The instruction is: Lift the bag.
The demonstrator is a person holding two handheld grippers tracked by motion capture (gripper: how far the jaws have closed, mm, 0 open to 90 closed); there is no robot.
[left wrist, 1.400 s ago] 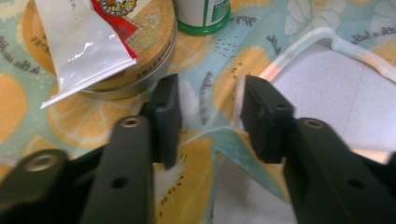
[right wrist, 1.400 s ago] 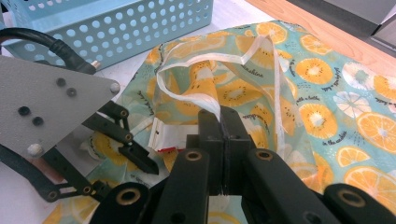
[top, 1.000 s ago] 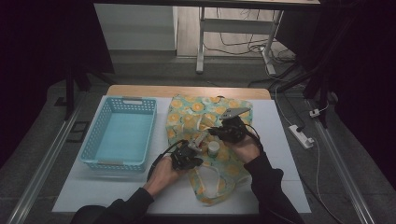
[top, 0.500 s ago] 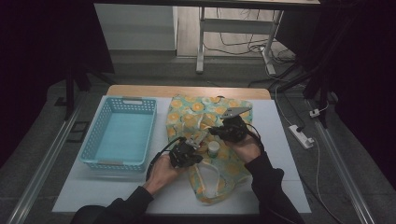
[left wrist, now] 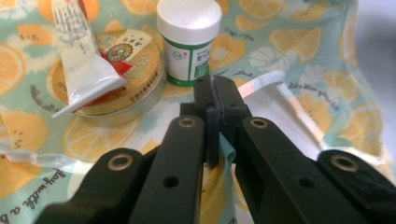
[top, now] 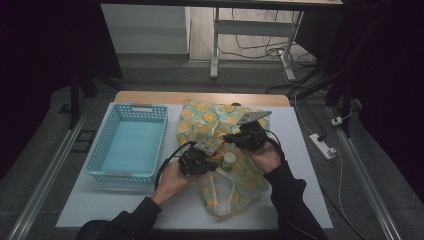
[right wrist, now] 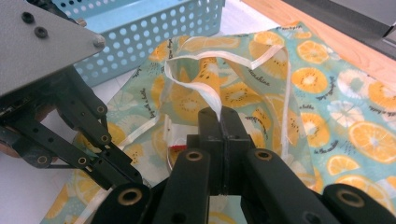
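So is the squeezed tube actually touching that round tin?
Touching. In the left gripper view the tube lies across the lid of the round tin, its crimped end resting on the tin's top.

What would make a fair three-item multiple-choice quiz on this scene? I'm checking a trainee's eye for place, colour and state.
1. Where is the basket?
A. On the table, left of the cloth
B. On top of the cloth
C. On the floor

2. What colour is the bottle cap?
A. Red
B. White
C. Blue

3. How do the left gripper jaws stand?
A. Wide open above the tin
B. Shut on the bottle
C. Shut on the cloth

Answers:
1. A, the high view shows the basket beside the cloth's left edge on the table.
2. B, the left gripper view shows a white cap over a green and white label.
3. C, the left gripper view shows the jaws closed with a fold of cloth pinched between them, while the tin and tube lie apart beyond them.
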